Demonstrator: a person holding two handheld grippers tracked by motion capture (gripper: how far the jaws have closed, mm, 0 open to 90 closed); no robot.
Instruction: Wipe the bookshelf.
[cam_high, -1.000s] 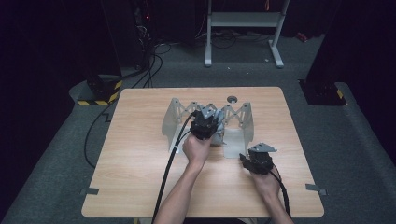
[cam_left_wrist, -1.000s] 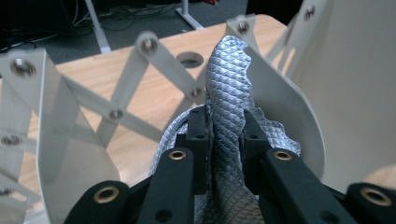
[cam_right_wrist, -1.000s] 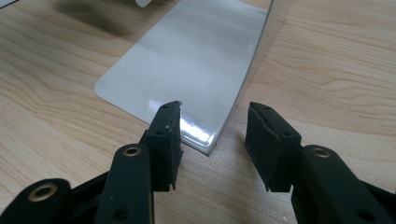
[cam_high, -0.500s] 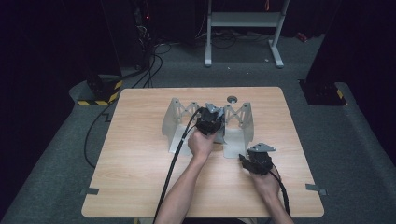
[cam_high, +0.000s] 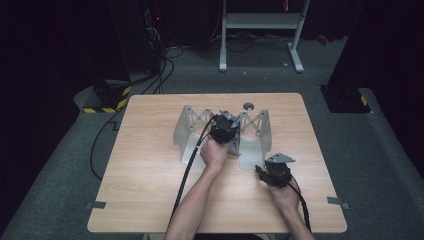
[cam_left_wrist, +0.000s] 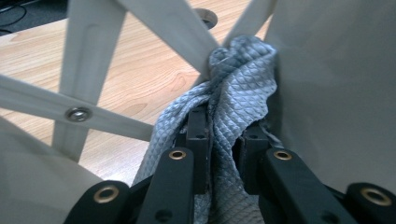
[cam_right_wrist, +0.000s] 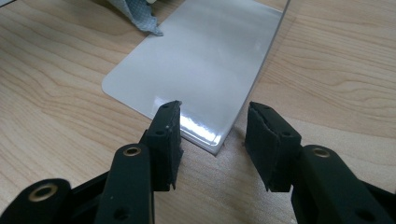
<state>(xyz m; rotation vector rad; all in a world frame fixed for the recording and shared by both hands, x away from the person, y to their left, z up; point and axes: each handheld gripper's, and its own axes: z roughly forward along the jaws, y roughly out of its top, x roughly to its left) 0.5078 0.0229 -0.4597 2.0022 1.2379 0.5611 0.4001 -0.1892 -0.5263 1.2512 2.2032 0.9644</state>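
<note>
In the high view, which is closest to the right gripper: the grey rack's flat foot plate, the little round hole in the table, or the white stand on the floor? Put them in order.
From the right gripper:
1. Foot plate, right beside it.
2. Round hole, behind the rack near the table's far edge.
3. White stand, on the floor past the table.

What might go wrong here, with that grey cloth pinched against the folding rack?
The cloth is bunched where the rack's crossing slats meet, so a pull by the left gripper might snag it or drag the light rack across the table. The right gripper sits open around the corner of the rack's flat foot plate without clamping it; if it stays loose, the rack may shift or tip.
</note>
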